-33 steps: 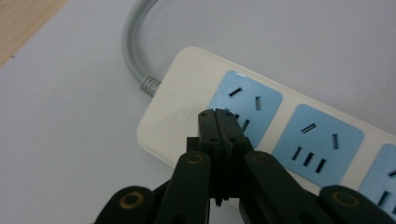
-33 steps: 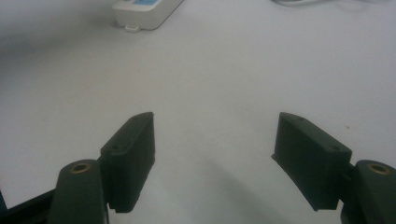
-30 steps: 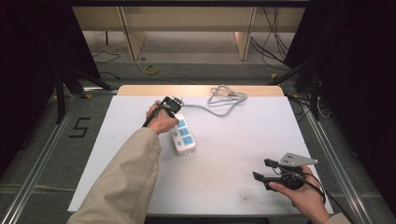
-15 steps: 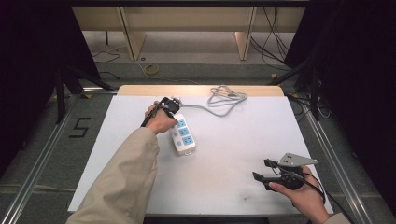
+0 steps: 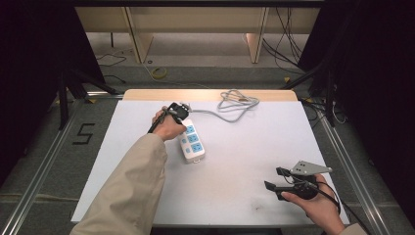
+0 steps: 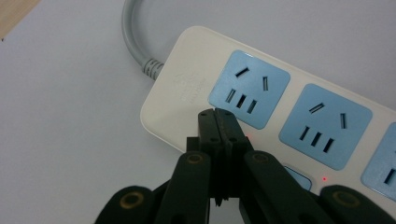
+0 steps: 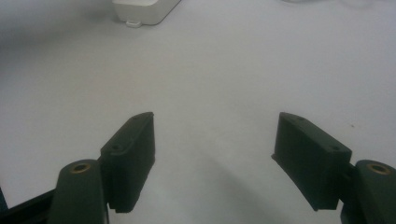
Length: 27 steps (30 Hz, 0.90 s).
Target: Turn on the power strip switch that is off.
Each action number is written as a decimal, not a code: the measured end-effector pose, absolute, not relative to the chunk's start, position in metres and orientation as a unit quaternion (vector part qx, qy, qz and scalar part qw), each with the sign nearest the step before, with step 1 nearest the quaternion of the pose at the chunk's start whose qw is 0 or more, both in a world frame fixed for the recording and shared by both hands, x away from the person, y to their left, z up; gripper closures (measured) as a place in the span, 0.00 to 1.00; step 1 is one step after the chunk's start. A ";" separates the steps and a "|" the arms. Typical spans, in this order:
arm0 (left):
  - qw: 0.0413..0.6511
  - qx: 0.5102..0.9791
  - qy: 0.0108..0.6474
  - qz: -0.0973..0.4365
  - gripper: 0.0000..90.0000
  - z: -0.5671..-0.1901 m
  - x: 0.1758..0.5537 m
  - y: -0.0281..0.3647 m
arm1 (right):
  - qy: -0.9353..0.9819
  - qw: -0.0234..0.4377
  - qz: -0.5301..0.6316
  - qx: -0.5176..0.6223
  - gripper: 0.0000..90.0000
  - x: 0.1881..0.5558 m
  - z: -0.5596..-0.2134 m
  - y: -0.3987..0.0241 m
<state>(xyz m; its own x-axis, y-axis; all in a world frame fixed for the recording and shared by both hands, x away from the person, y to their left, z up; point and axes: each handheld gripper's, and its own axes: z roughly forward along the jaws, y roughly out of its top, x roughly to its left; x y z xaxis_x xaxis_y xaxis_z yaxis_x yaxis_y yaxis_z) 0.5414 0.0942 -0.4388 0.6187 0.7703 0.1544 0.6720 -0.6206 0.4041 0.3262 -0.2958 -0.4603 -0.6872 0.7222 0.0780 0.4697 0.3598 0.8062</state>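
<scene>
Item 1: power strip (image 5: 192,142), white w/ blue sockets, lying flat mid-table, a bit left of centre. Grey cord (image 5: 230,104) exits its far end and loops near the table's far edge. In left gripper view, two small red lamps lit along its near edge, beside blue rocker buttons.

Item 2: left gripper (image 6: 218,122), jaws pressed together w/ nothing between them, tips down on the strip's top face at the cord end, just beside the first socket. I read this as a push on a switch; the jaws hide the exact contact spot.

Item 3: right gripper (image 5: 276,178), jaws well apart, nothing held, hovering low at the near right of the white table (image 5: 254,147), well apart from the strip.

Handling note, my judgement: I'd keep the left jaws together so they act as one stiff finger, press straight down, not sideways, since the strip is unsecured and could skid. Watch the lamps for confirmation. Right gripper could brace the strip's near end if it slides.
</scene>
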 end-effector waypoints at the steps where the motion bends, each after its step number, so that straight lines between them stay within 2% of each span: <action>1: 0.151 0.888 0.403 0.162 1.00 -0.439 0.541 0.093 | 0.812 0.147 0.430 0.367 0.33 0.326 -0.460 -0.296; 13: 0.159 0.886 0.395 0.183 1.00 -0.440 0.540 0.096 | 0.811 0.147 0.430 0.368 0.33 0.327 -0.460 -0.296; 24: 0.211 0.863 0.412 0.201 0.99 -0.425 0.532 0.117 | 0.811 0.147 0.430 0.368 0.33 0.327 -0.460 -0.296; 27: 0.229 0.859 0.412 0.200 0.93 -0.419 0.528 0.122 | 0.812 0.147 0.429 0.368 0.33 0.327 -0.460 -0.295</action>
